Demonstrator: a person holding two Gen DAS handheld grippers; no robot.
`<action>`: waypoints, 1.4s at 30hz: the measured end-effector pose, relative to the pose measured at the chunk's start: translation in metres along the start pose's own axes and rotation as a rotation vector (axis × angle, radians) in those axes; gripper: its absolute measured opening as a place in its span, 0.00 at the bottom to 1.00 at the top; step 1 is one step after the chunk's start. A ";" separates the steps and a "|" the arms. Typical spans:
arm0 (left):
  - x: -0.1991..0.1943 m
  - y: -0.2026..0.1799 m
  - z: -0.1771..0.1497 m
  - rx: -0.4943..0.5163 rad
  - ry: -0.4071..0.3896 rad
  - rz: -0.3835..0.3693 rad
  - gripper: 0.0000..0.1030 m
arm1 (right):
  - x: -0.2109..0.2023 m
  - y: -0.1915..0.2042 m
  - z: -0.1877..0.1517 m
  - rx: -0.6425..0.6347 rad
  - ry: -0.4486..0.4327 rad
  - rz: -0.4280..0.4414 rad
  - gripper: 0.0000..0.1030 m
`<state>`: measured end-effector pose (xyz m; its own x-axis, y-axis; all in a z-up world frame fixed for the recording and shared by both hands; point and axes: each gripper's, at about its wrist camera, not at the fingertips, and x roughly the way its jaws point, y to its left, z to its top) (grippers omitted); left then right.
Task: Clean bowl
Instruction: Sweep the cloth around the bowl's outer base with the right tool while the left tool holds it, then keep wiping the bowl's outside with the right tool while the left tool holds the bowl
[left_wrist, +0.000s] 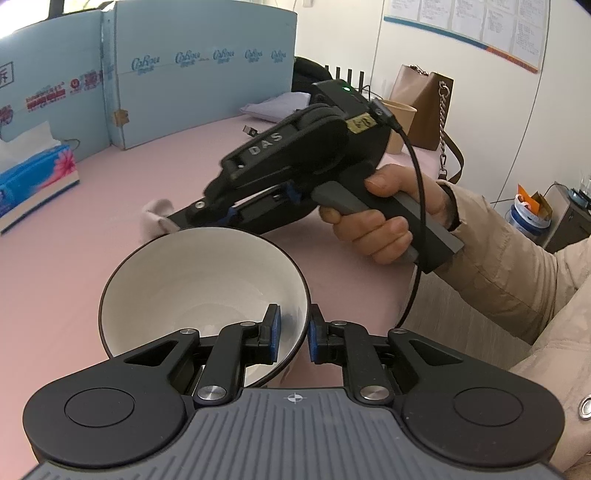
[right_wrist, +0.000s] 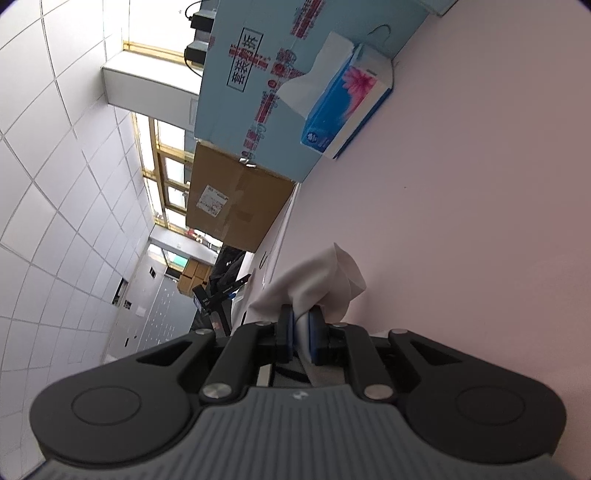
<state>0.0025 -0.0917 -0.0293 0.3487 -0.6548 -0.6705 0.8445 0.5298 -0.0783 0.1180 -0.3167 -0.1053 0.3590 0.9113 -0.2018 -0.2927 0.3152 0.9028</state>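
Note:
A bowl (left_wrist: 192, 288), white inside with a dark rim, is held tilted above the pink table. My left gripper (left_wrist: 293, 338) is shut on its right rim, one pad inside and one outside. My right gripper (right_wrist: 302, 334) is shut on a white tissue (right_wrist: 317, 284) that bunches out beyond the pads. In the left wrist view the right gripper (left_wrist: 173, 221) sits just beyond the bowl's far rim, rolled on its side, with the tissue (left_wrist: 157, 218) at its tip above the table.
A blue tissue box (left_wrist: 35, 181) stands at the left of the pink table (left_wrist: 110, 206), also in the right wrist view (right_wrist: 343, 110). Light blue cartons (left_wrist: 199, 70) line the back. A brown bag (left_wrist: 428, 107) and paper cup (left_wrist: 397, 122) stand at the far right.

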 end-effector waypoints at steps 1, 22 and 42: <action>0.000 0.000 0.000 0.000 -0.001 0.001 0.21 | -0.002 -0.001 -0.001 0.003 -0.005 -0.001 0.12; -0.002 0.002 -0.001 -0.022 -0.020 0.006 0.22 | -0.043 0.000 -0.033 0.025 -0.096 -0.008 0.12; -0.008 -0.003 0.003 -0.016 -0.052 0.012 0.14 | -0.046 0.005 -0.045 0.029 -0.126 0.003 0.12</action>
<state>-0.0013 -0.0894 -0.0216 0.3792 -0.6752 -0.6326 0.8337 0.5459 -0.0829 0.0603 -0.3447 -0.1082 0.4672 0.8711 -0.1517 -0.2687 0.3034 0.9142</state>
